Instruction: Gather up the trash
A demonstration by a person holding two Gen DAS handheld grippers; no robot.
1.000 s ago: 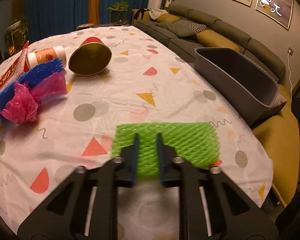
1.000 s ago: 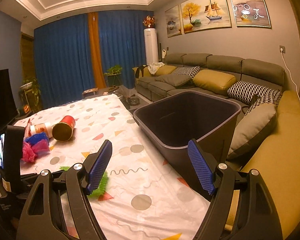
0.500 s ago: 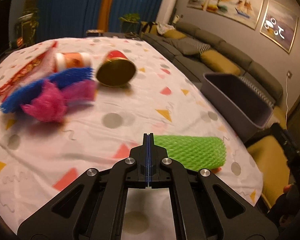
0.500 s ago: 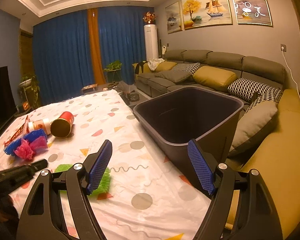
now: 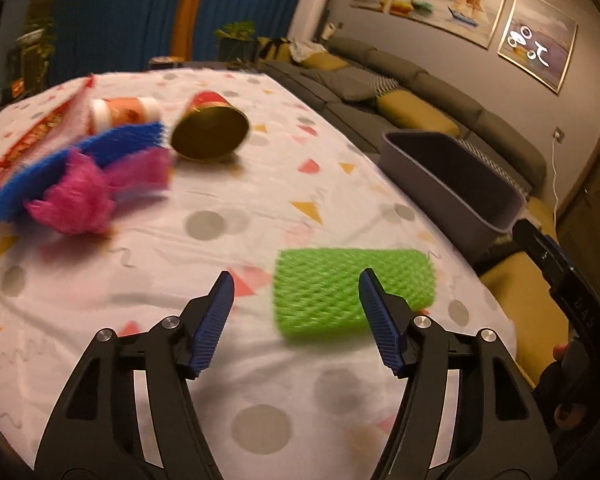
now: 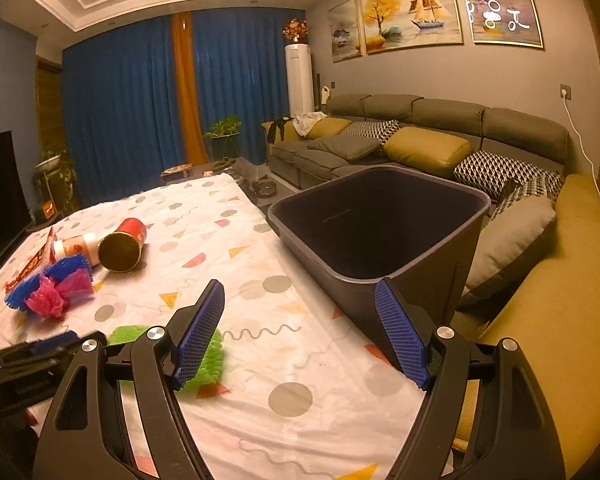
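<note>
Behind the spread right claw, green foam net half hidden; left claw just spreading, empty.

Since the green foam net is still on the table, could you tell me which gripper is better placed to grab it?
Left. The left gripper, jaws just opened, hovers by the green foam net; the right gripper points toward the bin.
</note>
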